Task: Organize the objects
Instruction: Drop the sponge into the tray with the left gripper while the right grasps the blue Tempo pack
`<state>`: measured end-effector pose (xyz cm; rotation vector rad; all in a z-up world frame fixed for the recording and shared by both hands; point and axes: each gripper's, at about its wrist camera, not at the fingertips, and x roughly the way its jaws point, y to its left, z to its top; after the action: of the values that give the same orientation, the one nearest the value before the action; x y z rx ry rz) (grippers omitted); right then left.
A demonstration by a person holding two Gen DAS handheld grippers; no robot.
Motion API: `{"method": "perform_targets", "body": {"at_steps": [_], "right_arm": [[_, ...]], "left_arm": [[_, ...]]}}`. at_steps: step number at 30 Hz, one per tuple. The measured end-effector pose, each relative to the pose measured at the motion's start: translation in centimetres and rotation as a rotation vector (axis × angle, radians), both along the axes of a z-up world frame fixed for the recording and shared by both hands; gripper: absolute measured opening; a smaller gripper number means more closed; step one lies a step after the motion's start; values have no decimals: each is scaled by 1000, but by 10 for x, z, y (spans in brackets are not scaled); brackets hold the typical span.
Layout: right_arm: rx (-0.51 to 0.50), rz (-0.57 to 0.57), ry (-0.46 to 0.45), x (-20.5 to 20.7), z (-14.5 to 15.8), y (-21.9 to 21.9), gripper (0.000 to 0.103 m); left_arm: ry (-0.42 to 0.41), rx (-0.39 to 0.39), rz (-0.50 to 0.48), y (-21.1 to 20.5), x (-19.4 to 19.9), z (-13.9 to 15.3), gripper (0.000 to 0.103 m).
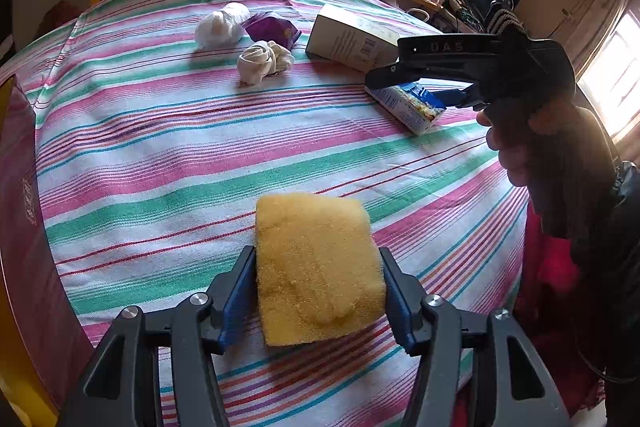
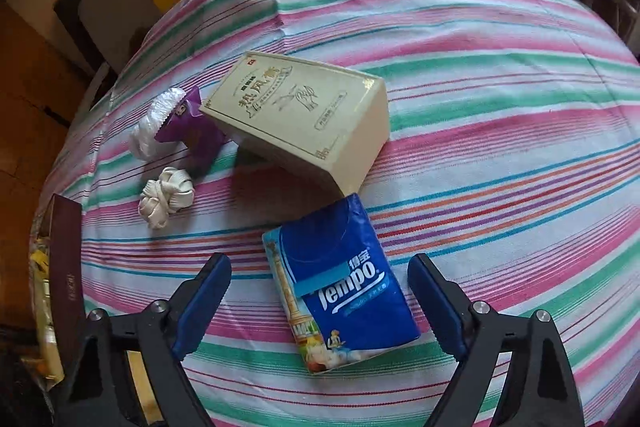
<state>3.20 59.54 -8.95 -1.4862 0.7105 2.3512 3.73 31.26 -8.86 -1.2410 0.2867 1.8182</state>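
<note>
A: While the left gripper (image 1: 320, 291) clamps the yellow sponge (image 1: 318, 269) between its blue pads, where does the right one stand?

B: In the left wrist view it sits at about three o'clock; the right gripper (image 2: 320, 301) hangs over the Tempo tissue pack (image 2: 340, 287) with its jaws apart, a pad on either side and clear cloth between each pad and the pack; so it grips nothing.

A: Why straddle it lengthwise?

B: Likely to close across the pack's narrow width; the pack lies flat on the striped tablecloth (image 2: 500, 147), its far end just beside the cream carton (image 2: 304, 115) at twelve o'clock.

A: And the rest?

B: At ten o'clock, a rolled cream cloth (image 2: 168, 197), a purple wrapper (image 2: 192, 129) and a white bundle (image 2: 154, 125) lie close together; a maroon box (image 2: 66, 259) waits at the table's edge at nine o'clock, probably the bin for everything.
</note>
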Motion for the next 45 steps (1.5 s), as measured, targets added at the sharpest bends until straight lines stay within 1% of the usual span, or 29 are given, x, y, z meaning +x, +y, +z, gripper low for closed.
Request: {"method": "perform_targets", "body": {"at_steps": [6,13,14,15,16,17,19,20,22,24,26,30,32,33,34,36,38,40,43,45], "right_arm": [[58,26,-27,2,-1,-3,90],[145,69,-75,4,-2,-11,91],[168,71,-88,5,-3,-12,86],[215,51,-109,7,-2,-13,77],[225,49,-96,9,2,-13,58],[227,51,-91,11,5,-13,52],[249,73,-101,12,4,-16,52],[260,88,-104,13,3,-17,52],[223,91,-97,18,2,-13,54],[197,85,-90,12,1,-12,55],[202,89,-83,14,0,-11,57],[221,89,-82,19,0,-15,58],[249,98,-84,18,0,-19,57],[267,104,-87,11,-2,-23,57],[289,112,-89,12,-2,-25,57],[294,113,-87,13,-2,-25,55],[298,114,-86,15,-1,-26,54],[304,110,-86,15,-1,-25,54],[314,109,-87,17,-3,-26,54],[315,107,-87,20,1,-34,54]], "left_arm": [[-10,11,4,-4,-2,0,60],[0,9,4,1,1,1,59],[1,11,4,-1,1,0,58],[5,9,8,-1,1,1,57],[13,3,6,-1,3,2,56],[19,0,2,-2,4,3,55],[47,-7,16,-4,7,9,55],[49,3,20,-6,7,13,55],[71,31,27,-14,9,28,55],[90,56,39,-23,8,43,55],[90,85,61,-35,5,55,55],[104,122,143,-67,-10,75,55],[99,129,212,-93,-23,82,55],[94,134,250,-108,-30,84,55],[97,133,294,-126,-38,86,55],[120,114,375,-155,-52,89,55],[130,94,460,-185,-69,86,55],[129,57,556,-218,-85,78,55],[113,17,654,-248,-103,60,55],[83,-3,687,-260,-114,44,55]]}}
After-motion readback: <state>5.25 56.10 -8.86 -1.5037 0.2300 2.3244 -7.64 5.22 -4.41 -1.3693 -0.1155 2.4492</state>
